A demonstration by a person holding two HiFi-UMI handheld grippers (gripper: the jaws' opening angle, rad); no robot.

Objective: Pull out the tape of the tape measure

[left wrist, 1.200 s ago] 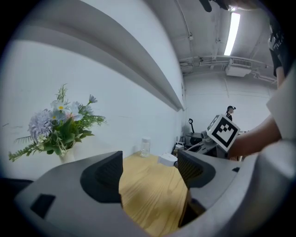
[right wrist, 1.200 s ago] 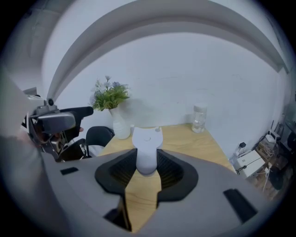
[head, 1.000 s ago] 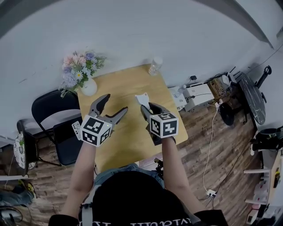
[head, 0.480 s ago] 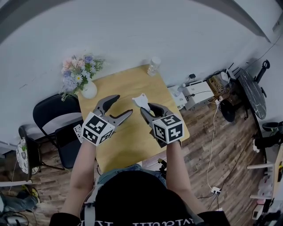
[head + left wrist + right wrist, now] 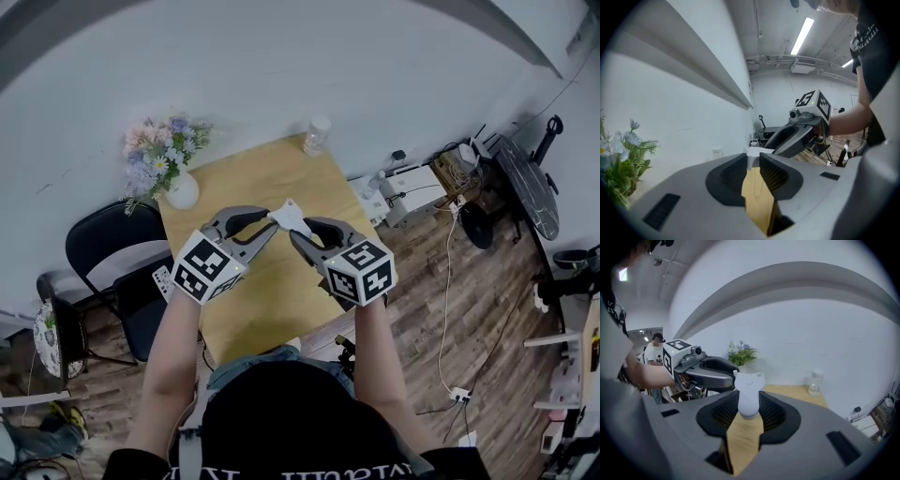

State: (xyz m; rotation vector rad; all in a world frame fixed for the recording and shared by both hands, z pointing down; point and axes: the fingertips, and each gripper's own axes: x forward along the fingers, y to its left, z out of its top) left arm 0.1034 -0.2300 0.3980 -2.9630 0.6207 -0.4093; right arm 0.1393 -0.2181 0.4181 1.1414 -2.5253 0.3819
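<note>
White tape measure (image 5: 285, 216) hangs above the table (image 5: 272, 300), clamped in the right tongs (image 5: 302, 228), its free end poking toward the left tongs (image 5: 269, 221). Those have just been closing and appear to pinch that end at their tips. With the 2 tongs nose to nose, I judge the pull must run leftward, straight away from the right pair.
</note>
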